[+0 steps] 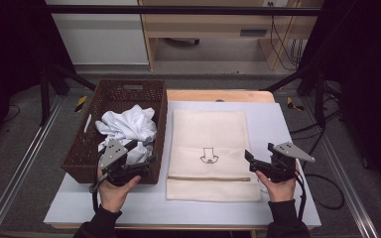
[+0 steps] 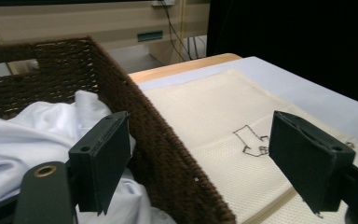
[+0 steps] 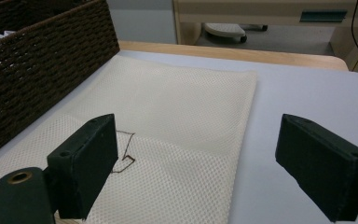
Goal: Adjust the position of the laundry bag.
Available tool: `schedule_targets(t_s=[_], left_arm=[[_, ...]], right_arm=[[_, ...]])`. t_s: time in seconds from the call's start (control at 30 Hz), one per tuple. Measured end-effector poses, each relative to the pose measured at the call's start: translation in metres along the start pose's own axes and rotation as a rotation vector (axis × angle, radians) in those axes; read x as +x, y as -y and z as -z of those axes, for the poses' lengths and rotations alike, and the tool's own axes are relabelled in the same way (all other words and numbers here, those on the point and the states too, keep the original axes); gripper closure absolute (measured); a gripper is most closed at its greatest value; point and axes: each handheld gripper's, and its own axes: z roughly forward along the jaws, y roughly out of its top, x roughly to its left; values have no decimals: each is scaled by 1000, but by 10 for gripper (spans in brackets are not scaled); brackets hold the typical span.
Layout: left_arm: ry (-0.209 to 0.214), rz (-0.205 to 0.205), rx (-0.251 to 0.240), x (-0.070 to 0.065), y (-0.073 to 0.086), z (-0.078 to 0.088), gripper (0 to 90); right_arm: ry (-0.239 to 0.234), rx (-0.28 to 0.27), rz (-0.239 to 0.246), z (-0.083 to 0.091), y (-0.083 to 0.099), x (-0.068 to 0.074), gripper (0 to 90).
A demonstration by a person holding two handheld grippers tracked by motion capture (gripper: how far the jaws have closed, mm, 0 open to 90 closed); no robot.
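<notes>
A cream mesh laundry bag (image 1: 212, 151) lies flat on the bench (image 1: 287, 129), its zipper edge toward the person and a small dark printed mark near its middle. Just to its left, touching or nearly touching its long edge, stands a dark brown wicker basket (image 1: 84, 144) holding crumpled white clothing (image 1: 129, 126). The high view shows the left gripper (image 1: 140, 159) held over the basket's near right corner and the right gripper (image 1: 252, 161) just off the bag's near right corner, above the white bench cover. The left gripper view adds detail: its jaws stand wide apart and hold nothing, one jaw over the white clothing (image 2: 23, 135), the other over the bag (image 2: 205, 121), with the basket wall (image 2: 168, 158) running between them. The right gripper view shows its jaws likewise spread wide with nothing gripped, the left jaw above the bag's mesh (image 3: 168, 121), the right above bare bench cover, the basket side (image 3: 42, 70) at far left.
</notes>
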Motion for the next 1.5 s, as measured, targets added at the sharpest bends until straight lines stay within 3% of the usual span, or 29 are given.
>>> schedule_targets(t_s=[0.23,0.33,0.6,0.87,1.07,1.27,1.4,1.5], left_arm=[[32,-14,8,-16,0,-5,239],[34,-40,17,-23,1,-7,248],[96,-68,33,-44,5,-10,311],[150,-89,120,-62,21,-22,397],[159,-103,207,-71,37,-28,450],[135,-105,302,-69,60,-29,491],[117,-80,336,-64,70,-28,516],[95,-50,392,-54,83,-29,523]], right_arm=[[-18,4,-2,-3,1,5,141],[-18,7,2,-3,2,6,144],[-10,31,2,-7,5,7,174],[9,101,-1,-15,13,3,245],[25,183,3,-23,21,-3,282],[36,229,6,-30,28,-7,387],[37,261,8,-32,31,-10,442],[52,295,-12,-36,35,-13,519]])
